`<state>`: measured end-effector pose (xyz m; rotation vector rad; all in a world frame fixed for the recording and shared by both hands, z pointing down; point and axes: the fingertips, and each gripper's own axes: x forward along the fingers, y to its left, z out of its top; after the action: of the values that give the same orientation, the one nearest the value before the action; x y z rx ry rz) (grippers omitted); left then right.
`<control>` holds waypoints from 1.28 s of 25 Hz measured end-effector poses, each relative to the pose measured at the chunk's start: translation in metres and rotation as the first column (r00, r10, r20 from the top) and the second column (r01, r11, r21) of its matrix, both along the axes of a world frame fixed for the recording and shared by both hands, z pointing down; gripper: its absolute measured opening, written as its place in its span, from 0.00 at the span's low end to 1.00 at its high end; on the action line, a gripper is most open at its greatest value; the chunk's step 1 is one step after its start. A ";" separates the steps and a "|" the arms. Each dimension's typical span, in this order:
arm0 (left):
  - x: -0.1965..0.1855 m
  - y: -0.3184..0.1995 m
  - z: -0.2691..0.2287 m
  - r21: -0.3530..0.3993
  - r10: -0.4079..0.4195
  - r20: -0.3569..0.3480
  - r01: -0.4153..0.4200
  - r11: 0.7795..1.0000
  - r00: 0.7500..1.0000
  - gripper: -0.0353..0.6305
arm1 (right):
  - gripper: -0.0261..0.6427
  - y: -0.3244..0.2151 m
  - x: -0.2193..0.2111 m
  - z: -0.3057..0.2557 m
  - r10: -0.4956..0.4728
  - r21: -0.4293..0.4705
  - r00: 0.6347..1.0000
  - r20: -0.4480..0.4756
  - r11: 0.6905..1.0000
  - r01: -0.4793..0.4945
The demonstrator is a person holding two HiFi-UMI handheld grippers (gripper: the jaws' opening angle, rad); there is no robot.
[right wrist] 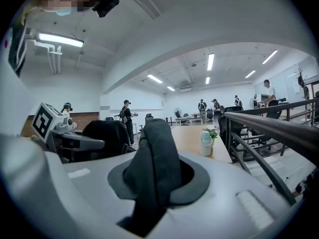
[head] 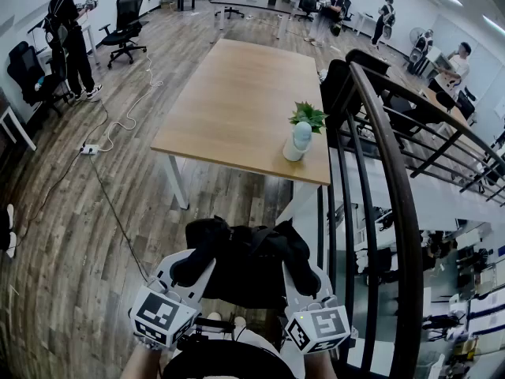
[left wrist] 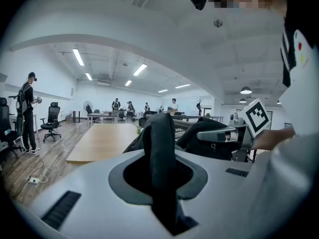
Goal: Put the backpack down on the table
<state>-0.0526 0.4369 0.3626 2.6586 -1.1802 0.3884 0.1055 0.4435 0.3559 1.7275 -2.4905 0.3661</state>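
1. A long wooden table (head: 229, 101) on white legs is seen standing on a wood-plank floor (head: 63, 243).
2. A small potted plant (head: 300, 133) in a white pot is set upright near the table's near right corner, close to the right edge.
3. A white power strip (head: 88, 149) and a dark cable (head: 118, 219) are laid on the floor, off the table's left edge.

- My right gripper (right wrist: 158, 183) has its jaws closed on a black strap (right wrist: 155, 143), which stands up between them and folds over at the top.
- At the left I see the left gripper (right wrist: 75, 142) with its marker cube, up against the dark bulk of the backpack (right wrist: 108, 133).
- Ahead lies a wooden table (right wrist: 192, 133). A white bottle (right wrist: 206, 144) stands near its right edge, with a green plant (right wrist: 212, 132) just by it.
- A dark railing (right wrist: 271, 126) runs along the right.
- Several people (right wrist: 126, 114) stand far back.
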 end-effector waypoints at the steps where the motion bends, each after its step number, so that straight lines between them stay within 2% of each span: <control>1: 0.001 0.001 0.000 -0.002 0.000 0.000 0.000 1.000 1.000 0.14 | 0.16 0.001 0.001 0.000 0.000 -0.003 1.000 0.001 1.000 0.000; 14: 0.008 0.002 0.009 -0.017 0.012 0.015 -0.012 1.000 1.000 0.14 | 0.16 0.006 0.006 0.011 0.003 -0.021 1.000 -0.007 1.000 -0.003; 19: 0.007 0.004 0.007 -0.012 0.016 0.016 -0.016 1.000 1.000 0.14 | 0.16 0.011 0.008 0.011 0.022 -0.020 0.999 0.043 1.000 -0.021; 23: 0.007 0.001 0.006 -0.004 0.026 0.024 -0.026 1.000 0.999 0.14 | 0.16 0.011 0.005 0.011 0.022 -0.025 0.999 0.031 0.999 -0.021; 32: -0.010 0.001 -0.002 0.012 0.027 -0.001 -0.027 1.000 1.000 0.14 | 0.16 0.010 -0.013 0.006 0.034 -0.017 0.999 0.023 0.999 -0.034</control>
<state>-0.0624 0.4377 0.3609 2.6876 -1.1505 0.3857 0.0929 0.4539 0.3620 1.7712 -2.4689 0.4110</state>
